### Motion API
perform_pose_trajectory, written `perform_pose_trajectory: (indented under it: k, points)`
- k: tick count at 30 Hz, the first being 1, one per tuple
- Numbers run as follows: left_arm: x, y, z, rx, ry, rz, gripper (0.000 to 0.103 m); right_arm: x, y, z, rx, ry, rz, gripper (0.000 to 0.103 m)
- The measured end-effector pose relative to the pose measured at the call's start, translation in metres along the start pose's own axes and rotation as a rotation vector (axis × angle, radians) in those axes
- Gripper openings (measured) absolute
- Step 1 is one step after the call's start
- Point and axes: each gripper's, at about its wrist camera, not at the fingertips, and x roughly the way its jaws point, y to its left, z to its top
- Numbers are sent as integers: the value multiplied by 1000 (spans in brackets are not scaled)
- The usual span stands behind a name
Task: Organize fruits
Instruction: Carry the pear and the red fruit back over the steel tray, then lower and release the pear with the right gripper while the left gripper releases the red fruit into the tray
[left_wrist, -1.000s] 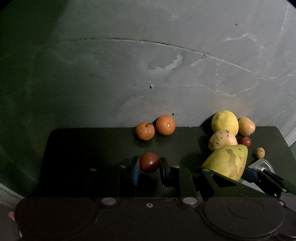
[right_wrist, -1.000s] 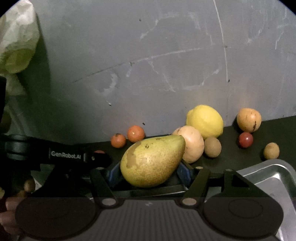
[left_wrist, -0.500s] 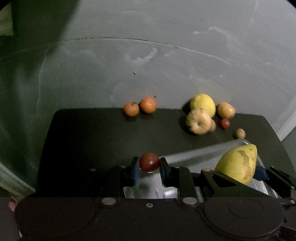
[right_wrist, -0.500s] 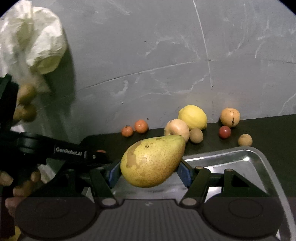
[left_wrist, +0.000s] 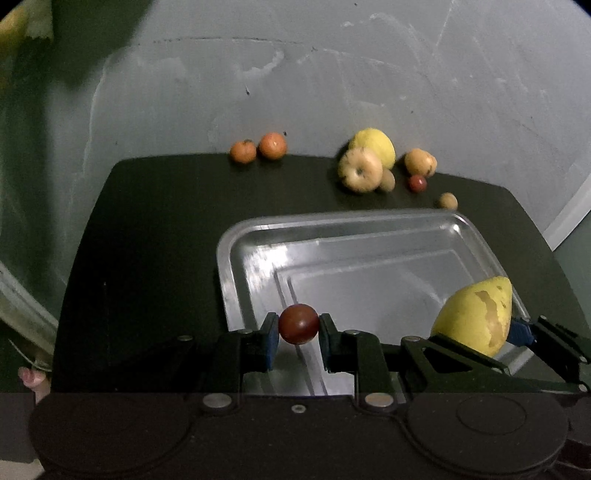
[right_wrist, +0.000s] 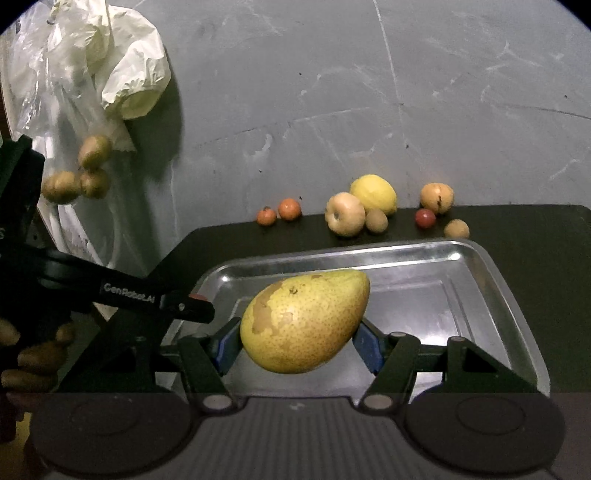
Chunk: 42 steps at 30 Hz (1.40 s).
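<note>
Over tray (right_wrist: 495, 273): right hand-held gripper (right_wrist: 301, 341) grasping pear (right_wrist: 304, 321), left hand-held gripper (left_wrist: 298, 334) grasping plum (left_wrist: 298, 324).

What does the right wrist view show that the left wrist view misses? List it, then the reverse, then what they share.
Only the right wrist view: a crumpled white plastic bag and small brownish fruits at the left by the wall.

Only the left wrist view: the dark red fruit in full, clamped in the left gripper.

Both: the pear gripped by the right gripper, the empty metal tray, and the loose fruit along the wall, including two small oranges and a lemon.
</note>
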Motion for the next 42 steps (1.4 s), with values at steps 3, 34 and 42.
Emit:
perform_pose_trajectory:
  k: [3,34,42]
  points:
    - [-2,-6,-8,4,13,0,24,-3,-3,-6,-4,14,-6,69]
    - [2,-16,-18,24,66,14,28,-1,-7,-29,-2,96,-20,76]
    - [-4,-18,-18,25,56,6,50,-8,-5,-28,-6,114,-41,90]
